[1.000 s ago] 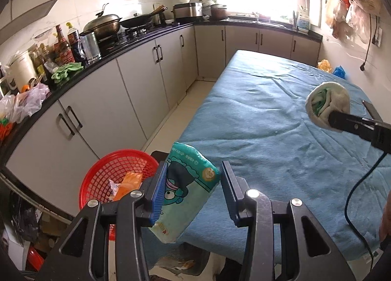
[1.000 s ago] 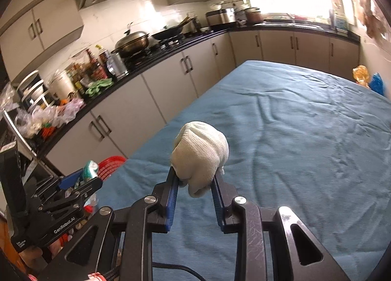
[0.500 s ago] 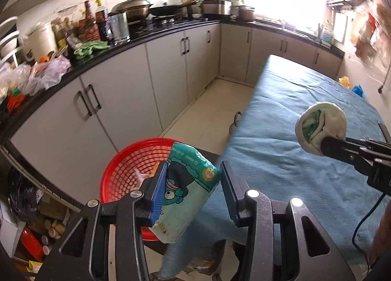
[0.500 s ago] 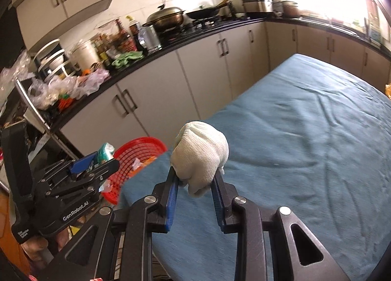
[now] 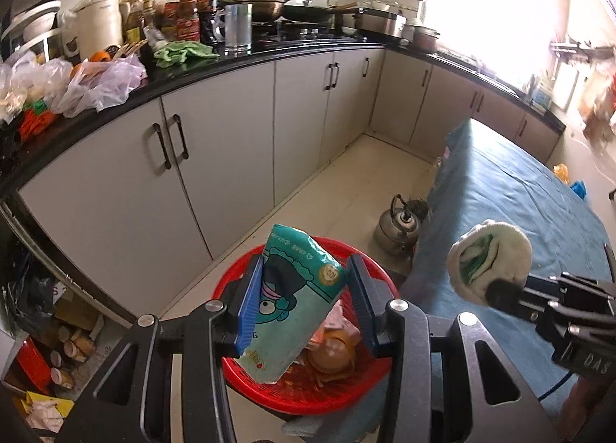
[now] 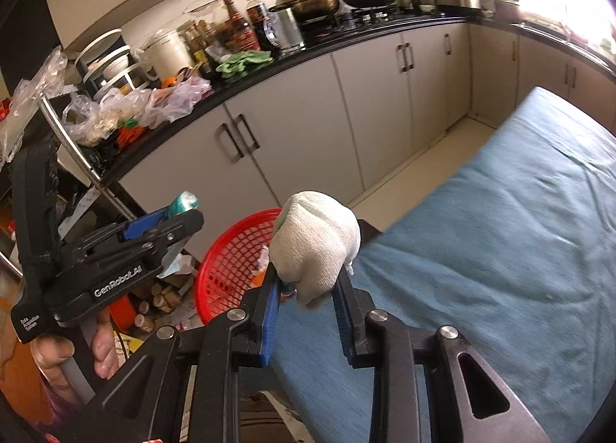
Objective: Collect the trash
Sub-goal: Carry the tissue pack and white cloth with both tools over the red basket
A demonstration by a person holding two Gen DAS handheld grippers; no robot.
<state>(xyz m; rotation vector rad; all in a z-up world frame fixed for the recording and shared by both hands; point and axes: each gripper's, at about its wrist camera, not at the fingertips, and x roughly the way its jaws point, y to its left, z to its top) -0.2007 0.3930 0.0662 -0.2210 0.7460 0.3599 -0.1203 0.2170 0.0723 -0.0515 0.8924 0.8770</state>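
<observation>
My left gripper [image 5: 304,273] is shut on a teal tissue pack [image 5: 294,300] with a cartoon face, held right above the red mesh basket [image 5: 304,389], which holds wrappers. My right gripper [image 6: 308,281] is shut on a white balled-up cloth [image 6: 313,246] and holds it over the table's near corner, beside the red basket [image 6: 231,262]. The cloth also shows in the left wrist view [image 5: 489,262], to the right of the basket. The left gripper shows in the right wrist view [image 6: 184,216], left of the basket.
The basket stands at the corner of the blue-covered table [image 6: 500,250]. A metal kettle [image 5: 396,227] stands on the floor beyond it. Grey cabinets [image 5: 215,158] under a cluttered black counter run along the left. Boxes and clutter [image 5: 65,343] lie on the floor at lower left.
Both grippers have swung left off the table toward the basket. The tissue pack now hangs over the basket, and the cloth has come up beside it.
</observation>
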